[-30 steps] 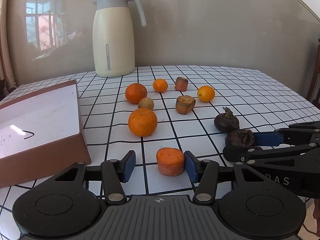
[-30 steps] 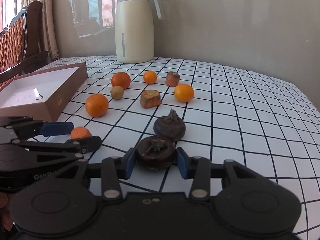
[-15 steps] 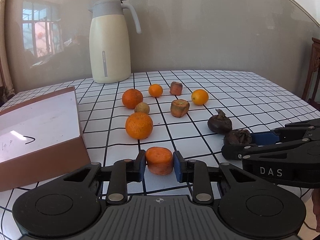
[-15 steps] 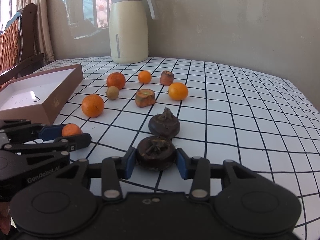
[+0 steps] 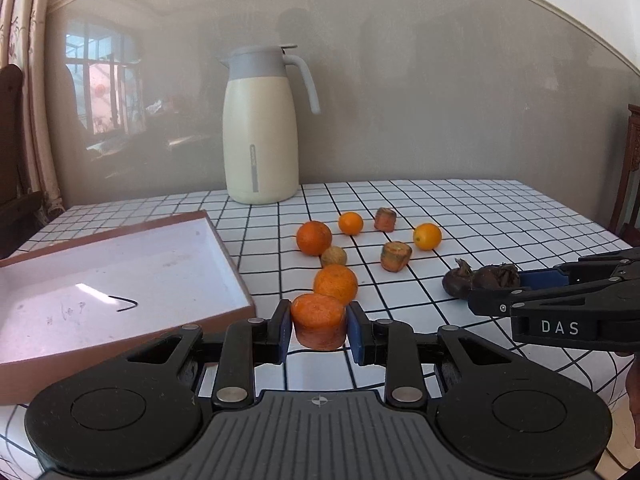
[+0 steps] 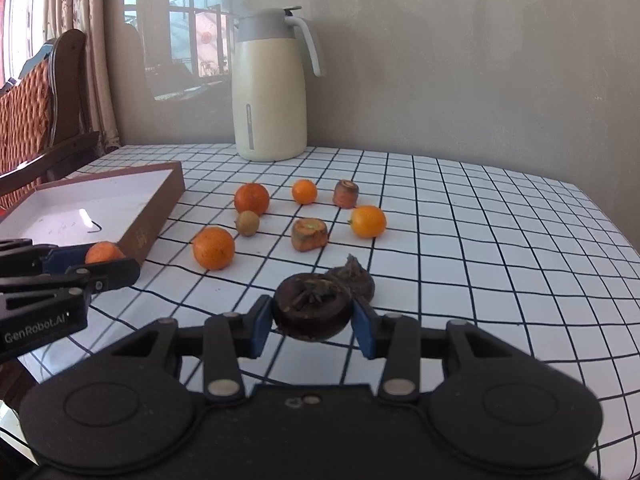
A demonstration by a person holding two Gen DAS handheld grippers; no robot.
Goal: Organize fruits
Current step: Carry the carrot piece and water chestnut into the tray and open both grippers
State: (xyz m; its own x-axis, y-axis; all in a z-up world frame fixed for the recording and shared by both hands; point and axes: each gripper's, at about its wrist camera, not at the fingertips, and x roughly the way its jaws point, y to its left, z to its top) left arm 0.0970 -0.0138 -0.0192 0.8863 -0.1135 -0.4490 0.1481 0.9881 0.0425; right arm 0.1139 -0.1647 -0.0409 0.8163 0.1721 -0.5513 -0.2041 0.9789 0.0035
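My left gripper [image 5: 319, 330] is shut on an orange carrot chunk [image 5: 318, 320] and holds it above the table, next to the open brown box [image 5: 120, 276]. It also shows in the right wrist view [image 6: 105, 253]. My right gripper [image 6: 313, 322] is shut on a dark brown water chestnut [image 6: 312, 312], lifted off the table. A second dark chestnut [image 6: 356, 278] lies just behind it. Several oranges, among them one [image 5: 335, 283], a small brown fruit [image 5: 333, 256] and two carrot chunks [image 5: 395, 255] lie on the checked tablecloth.
A cream thermos jug [image 5: 260, 136] stands at the back of the table [image 5: 500, 208]. The brown box [image 6: 100, 204] with a white inside sits at the left. A wooden chair [image 6: 44, 112] stands beyond the table's left edge.
My left gripper closed on the carrot chunk and lifted it. My right gripper, shut on the chestnut all along, lifted it too. Both views rose.
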